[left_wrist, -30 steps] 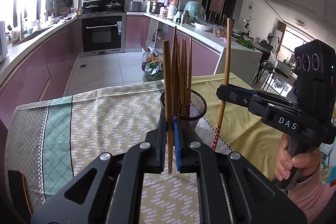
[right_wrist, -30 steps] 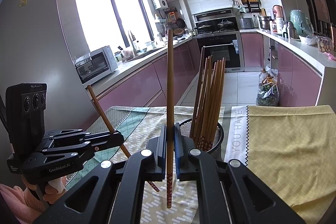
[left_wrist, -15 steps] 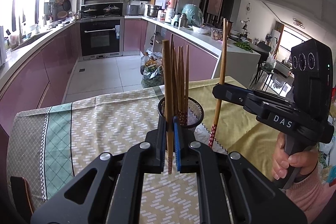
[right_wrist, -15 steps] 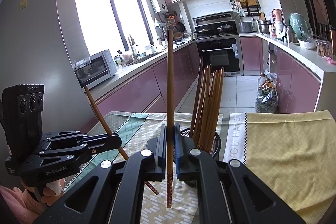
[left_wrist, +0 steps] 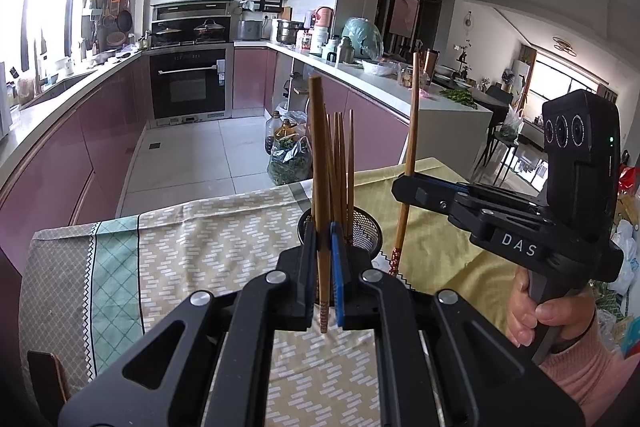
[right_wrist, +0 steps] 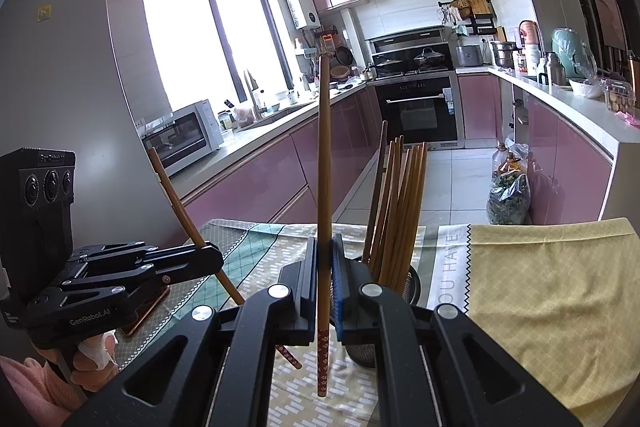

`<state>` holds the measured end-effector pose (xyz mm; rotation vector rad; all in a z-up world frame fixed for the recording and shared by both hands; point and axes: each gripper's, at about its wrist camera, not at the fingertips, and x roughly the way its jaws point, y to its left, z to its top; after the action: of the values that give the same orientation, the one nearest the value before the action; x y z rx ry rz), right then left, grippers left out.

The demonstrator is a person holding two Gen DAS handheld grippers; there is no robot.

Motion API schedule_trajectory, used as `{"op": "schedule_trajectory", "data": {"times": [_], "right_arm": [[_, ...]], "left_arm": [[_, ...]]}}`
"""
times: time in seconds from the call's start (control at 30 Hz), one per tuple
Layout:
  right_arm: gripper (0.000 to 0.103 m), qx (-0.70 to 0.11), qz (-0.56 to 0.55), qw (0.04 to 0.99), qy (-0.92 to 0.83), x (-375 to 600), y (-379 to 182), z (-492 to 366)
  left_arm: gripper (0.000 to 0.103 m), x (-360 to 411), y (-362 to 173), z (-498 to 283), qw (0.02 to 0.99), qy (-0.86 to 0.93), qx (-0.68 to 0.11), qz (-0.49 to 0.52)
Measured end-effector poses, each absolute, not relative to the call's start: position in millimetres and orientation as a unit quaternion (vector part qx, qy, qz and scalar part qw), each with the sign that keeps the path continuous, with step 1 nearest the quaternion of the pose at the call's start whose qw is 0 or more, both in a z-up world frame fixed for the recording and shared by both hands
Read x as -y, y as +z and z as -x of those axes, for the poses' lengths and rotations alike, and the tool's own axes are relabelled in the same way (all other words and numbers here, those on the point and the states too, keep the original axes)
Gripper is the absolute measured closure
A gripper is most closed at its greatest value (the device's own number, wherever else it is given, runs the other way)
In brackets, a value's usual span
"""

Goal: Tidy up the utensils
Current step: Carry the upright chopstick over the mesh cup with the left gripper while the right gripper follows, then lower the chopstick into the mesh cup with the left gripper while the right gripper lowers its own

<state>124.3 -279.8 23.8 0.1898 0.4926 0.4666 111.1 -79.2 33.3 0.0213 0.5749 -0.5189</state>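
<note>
One chopstick (left_wrist: 322, 211) is standing upright, clamped in the left hand-held gripper (left_wrist: 324, 267); another (right_wrist: 323, 187) is clamped in the right hand-held gripper (right_wrist: 325, 279). At twelve o'clock, the mesh holder (left_wrist: 366, 229) is sitting on the cloth-covered desk (left_wrist: 192, 247) in a pink-cabinet kitchen.

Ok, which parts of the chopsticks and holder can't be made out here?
- Left wrist view: the mesh holder is mostly hidden behind the left gripper.
- Right wrist view: the holder's base is blocked by the right gripper.
- Both views: how many chopsticks stand in the holder is unclear; they overlap.
</note>
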Motion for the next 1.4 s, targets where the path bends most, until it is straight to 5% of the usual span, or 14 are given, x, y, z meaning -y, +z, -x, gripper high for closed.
{"op": "schedule_trajectory", "data": {"times": [1.4], "right_arm": [[0.097, -0.211, -0.093, 0.945, 0.23, 288, 47, -139]], "left_arm": [[0.095, 92, 77, -105, 0.939, -0.263, -0.221, -0.012]]}}
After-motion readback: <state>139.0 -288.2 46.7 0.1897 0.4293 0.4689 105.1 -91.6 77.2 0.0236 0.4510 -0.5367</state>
